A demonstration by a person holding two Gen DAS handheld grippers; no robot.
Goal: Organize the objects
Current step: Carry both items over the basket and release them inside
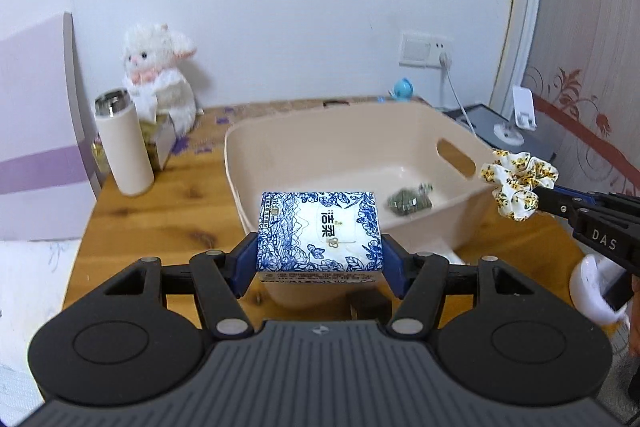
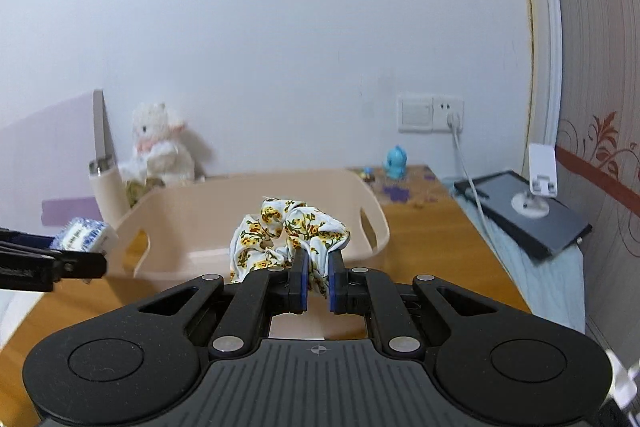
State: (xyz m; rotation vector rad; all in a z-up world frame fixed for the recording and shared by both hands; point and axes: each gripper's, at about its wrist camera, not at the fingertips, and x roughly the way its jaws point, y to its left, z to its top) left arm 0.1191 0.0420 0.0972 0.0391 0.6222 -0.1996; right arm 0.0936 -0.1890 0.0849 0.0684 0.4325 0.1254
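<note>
Two grippers held above wooden table (image 1: 120, 223). Blue-and-white floral tissue pack (image 1: 319, 231) clamped between left gripper (image 1: 320, 259) fingers, at near rim of beige plastic bin (image 1: 304, 143). White yellow-flowered fabric scrunchie (image 2: 286, 231) pinched by right gripper (image 2: 318, 279), near bin's handled side. Small dark green object (image 1: 410, 201) seen inside bin.

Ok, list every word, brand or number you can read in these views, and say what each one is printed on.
"洁柔" on the top face of the blue-and-white tissue pack, held in the left gripper.
"DAS" on the black arm of the right gripper, which holds the floral scrunchie.
Fine print along the tissue pack's front edge and its top left corner: too small to read.
In the right wrist view the pack's lettering is blurred.
</note>
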